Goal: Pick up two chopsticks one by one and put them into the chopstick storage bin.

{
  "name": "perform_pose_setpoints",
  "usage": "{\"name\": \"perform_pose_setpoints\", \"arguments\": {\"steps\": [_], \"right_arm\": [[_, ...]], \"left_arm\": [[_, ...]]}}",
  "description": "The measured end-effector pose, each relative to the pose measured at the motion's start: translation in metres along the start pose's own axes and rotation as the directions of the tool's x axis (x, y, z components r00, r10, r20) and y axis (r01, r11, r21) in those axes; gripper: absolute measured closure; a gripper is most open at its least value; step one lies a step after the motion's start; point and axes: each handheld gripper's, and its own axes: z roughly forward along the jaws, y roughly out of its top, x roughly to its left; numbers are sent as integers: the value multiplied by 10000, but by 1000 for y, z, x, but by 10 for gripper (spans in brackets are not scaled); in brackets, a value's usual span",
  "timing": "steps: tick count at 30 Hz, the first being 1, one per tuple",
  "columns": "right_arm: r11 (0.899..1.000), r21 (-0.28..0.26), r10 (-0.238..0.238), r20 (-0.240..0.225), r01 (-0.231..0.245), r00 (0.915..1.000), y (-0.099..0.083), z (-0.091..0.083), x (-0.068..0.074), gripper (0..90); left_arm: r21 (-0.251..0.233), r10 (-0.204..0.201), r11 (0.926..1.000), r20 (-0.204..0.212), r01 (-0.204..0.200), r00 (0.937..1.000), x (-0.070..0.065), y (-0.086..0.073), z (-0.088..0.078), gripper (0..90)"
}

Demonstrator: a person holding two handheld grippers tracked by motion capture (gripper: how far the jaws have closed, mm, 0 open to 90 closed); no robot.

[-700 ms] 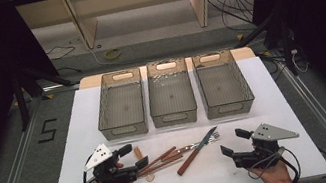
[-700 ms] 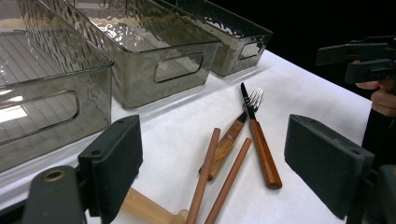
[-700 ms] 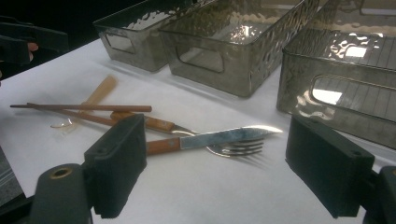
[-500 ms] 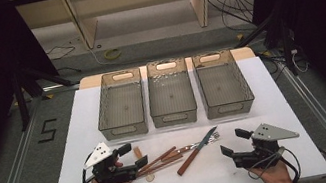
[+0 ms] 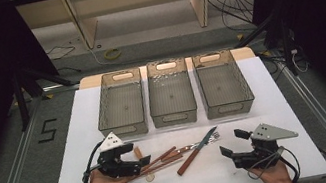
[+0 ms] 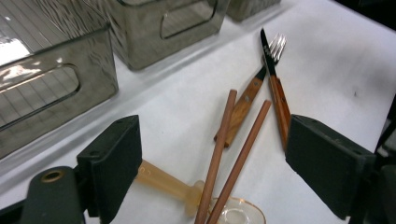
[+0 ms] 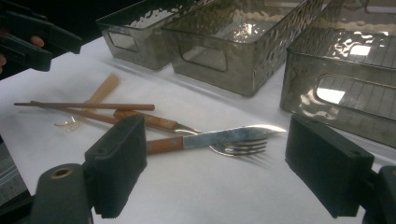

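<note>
Remaining motionless: both tools [image 5: 135, 163] [image 5: 235, 143], cutlery [image 5: 196, 146].

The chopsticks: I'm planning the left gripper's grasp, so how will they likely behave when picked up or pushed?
The chopsticks look like thin, stiff wooden rods, so probably light and rigid. Being slender, they may roll if nudged. They lie across the clear spoon, so lifting both could disturb it, and one might slip from the fingers.

Three clear plastic bins [image 5: 121, 106] [image 5: 171, 95] [image 5: 223, 86] are sitting side by side along the far part of the white table [image 5: 81, 126], a loose yellow cable [image 5: 112, 54] is lying on the floor beyond
</note>
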Motion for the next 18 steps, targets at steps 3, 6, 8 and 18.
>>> {"name": "perform_pose_setpoints", "arguments": {"steps": [3, 6, 8, 18], "right_arm": [[10000, 8, -22, -7, 22, 10000, 0, 0, 0, 216], [10000, 46, -3, -30, 3, 10000, 0, 1, 0, 216], [10000, 60, 15, -60, -14, 10000, 0, 1, 0, 217], [9999, 117, 29, -103, -28, 9999, 0, 1, 0, 219]], "left_arm": [[881, 326, 9956, -7, -324, 9995, 1, 6, 1, 187], [1342, 582, 9893, -9, -575, 9983, 0, 11, 0, 223], [1753, 655, 9822, 205, -681, 9976, 0, 13, 1, 256], [3463, 905, 9334, 268, -942, 9955, 5, 13, 9, 391]]}}
